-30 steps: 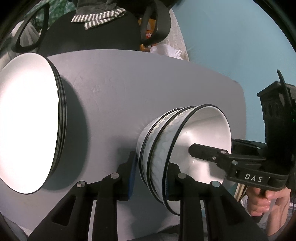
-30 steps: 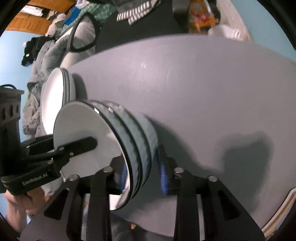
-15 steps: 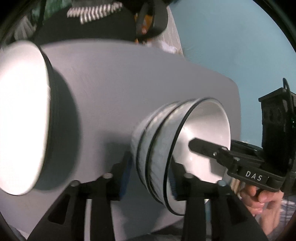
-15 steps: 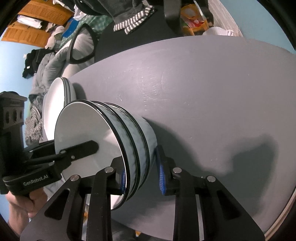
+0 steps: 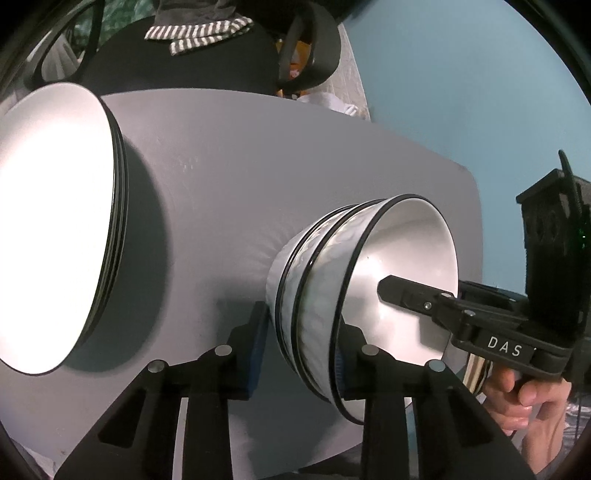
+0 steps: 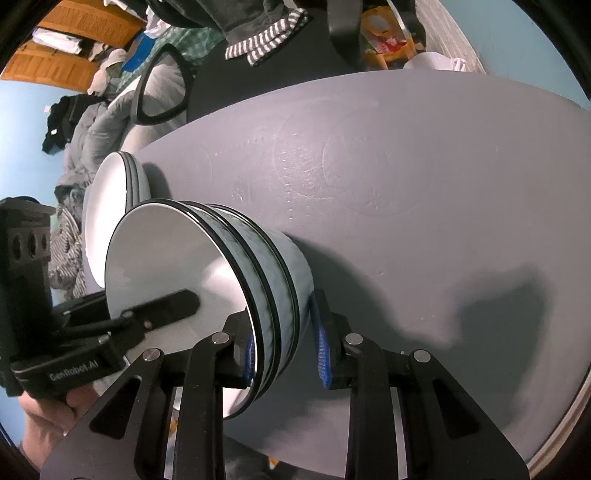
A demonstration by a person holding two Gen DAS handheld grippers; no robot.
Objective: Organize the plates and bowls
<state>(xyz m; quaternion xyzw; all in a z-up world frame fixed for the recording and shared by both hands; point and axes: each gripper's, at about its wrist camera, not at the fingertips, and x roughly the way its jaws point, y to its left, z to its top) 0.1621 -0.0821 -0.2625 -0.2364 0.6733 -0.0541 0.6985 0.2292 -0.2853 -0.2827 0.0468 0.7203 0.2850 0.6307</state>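
- Tabletop (image 5: pixel 240 166): grey and round-cornered. We count two stacks of crockery on it.
- Stack of bowls (image 5: pixel 406 258): three nested white bowls with black rims and patterned outer walls. It sits close to the tabletop's near edge, with both grippers reaching over its rim from opposite sides.
- Stack of plates (image 5: pixel 55 221): white plates with dark rims, lying flat by the tabletop's left edge. It is near the bowls but clear of them.
- Left gripper (image 5: pixel 301 325): it straddles the wall of the bowl stack, one blue pad outside by the lowest bowl and the other finger inside the top bowl. The jaws stand narrow and have just been closing on that wall. We cannot tell whether the pads press it.
- Right gripper (image 6: pixel 280 317): it straddles the opposite wall the same way. The jaws are narrow, have just been closing, and hold the bowl stack. The inner pad lies against the top bowl's inside, and the outer pad's tip meets the lowest bowl.
- Right hand (image 5: pixel 524 402): wrapped round its gripper's handle, past the tabletop's near right corner.
- Left hand (image 6: pixel 37 424): partly seen under its gripper.
- Black chair (image 5: pixel 184 66): beyond the far edge, with a striped cloth (image 5: pixel 199 31) on top.
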